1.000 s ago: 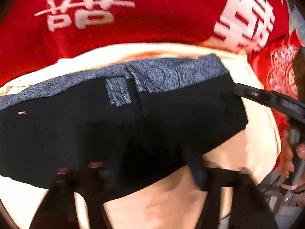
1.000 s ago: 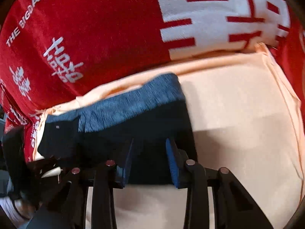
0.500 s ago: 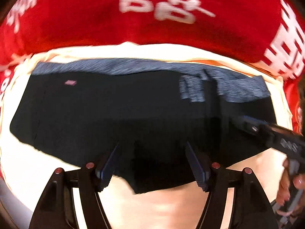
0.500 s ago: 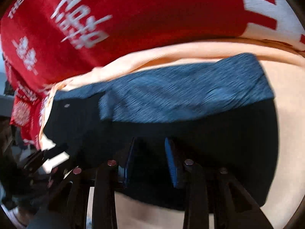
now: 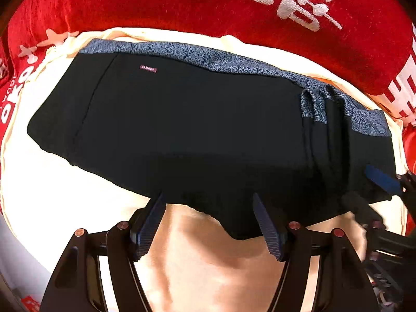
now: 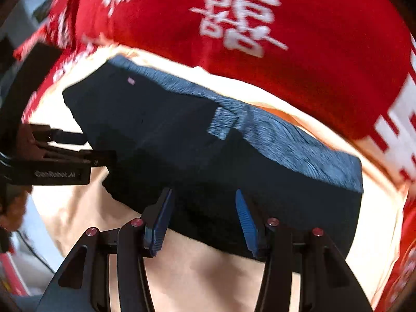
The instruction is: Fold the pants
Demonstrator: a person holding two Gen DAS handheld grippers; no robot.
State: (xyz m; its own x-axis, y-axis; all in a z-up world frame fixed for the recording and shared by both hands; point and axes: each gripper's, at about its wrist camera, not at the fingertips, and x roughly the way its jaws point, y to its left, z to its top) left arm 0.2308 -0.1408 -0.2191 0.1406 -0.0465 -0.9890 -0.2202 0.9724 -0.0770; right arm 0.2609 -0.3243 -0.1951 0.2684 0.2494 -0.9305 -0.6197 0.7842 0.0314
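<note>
The black pants [image 5: 197, 135] lie folded into a wide band on a cream cloth [image 5: 208, 265], with a blue-grey patterned waistband [image 5: 234, 62] along the far edge and a small label at the upper left. They also show in the right wrist view [image 6: 208, 161]. My left gripper [image 5: 208, 208] is open at the pants' near edge, holding nothing. My right gripper [image 6: 202, 202] is open, its tips at the near edge of the pants. The right gripper shows in the left wrist view [image 5: 382, 182] at the pants' right end. The left gripper shows in the right wrist view [image 6: 78, 153] at the left end.
A red blanket with white characters [image 5: 208, 5] lies beyond the cream cloth and wraps both sides; it also shows in the right wrist view [image 6: 260, 26]. The cream cloth [image 6: 208, 273] reaches toward me below the pants.
Both grippers have pulled back from the pants and opened wider. The left view has swung left, so the whole folded band now shows. The pants lie flat.
</note>
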